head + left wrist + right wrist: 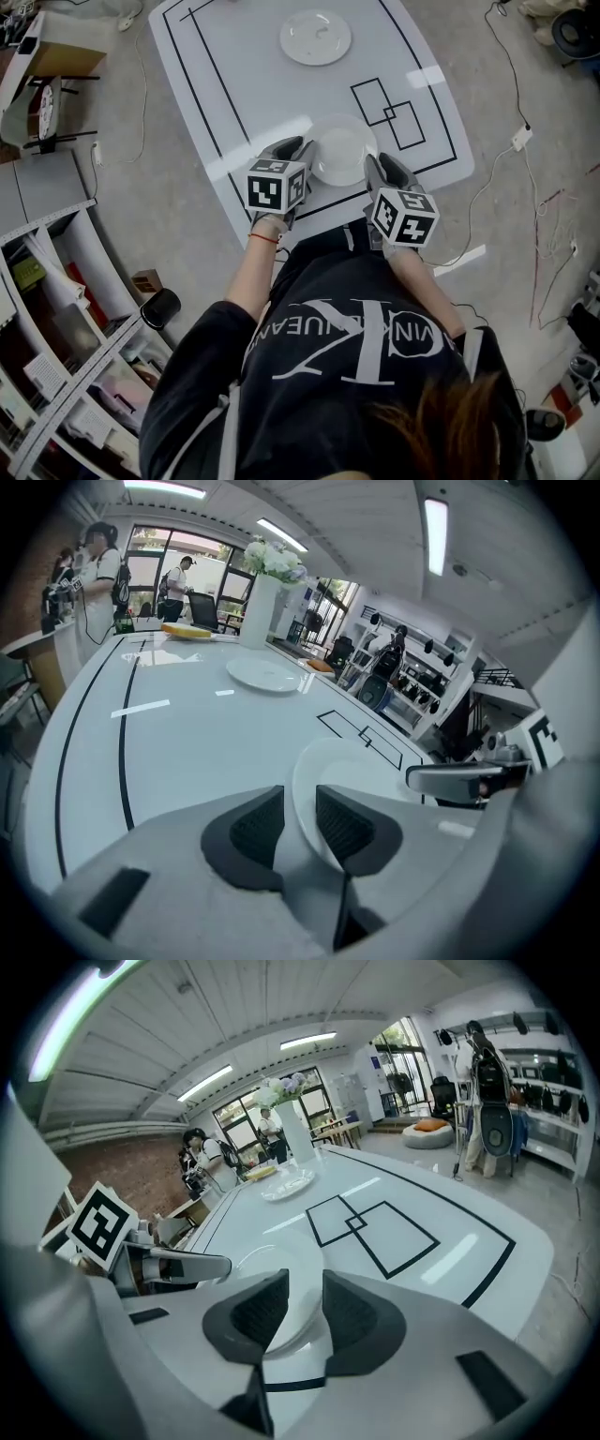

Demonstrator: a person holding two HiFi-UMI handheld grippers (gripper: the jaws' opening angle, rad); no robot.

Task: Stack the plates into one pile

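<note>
Head view, near plate (339,150) flat, face up

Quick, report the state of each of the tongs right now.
Left tongs: open, straddling the rim of the near plate, not clamping it.
Right tongs: open, straddling the same plate's opposite rim, not clamping it.

The right claw (305,1288) has its jaws apart, with the rim of a white plate (284,1262) between the dark pads and neither pad pressing on it; the plate lies on the white surface (427,1199); the left claw (202,1266) reaches its opposite edge; a second plate (286,1185) sits well beyond; two overlapping black rectangles (354,1224) are drawn nearby.
</note>
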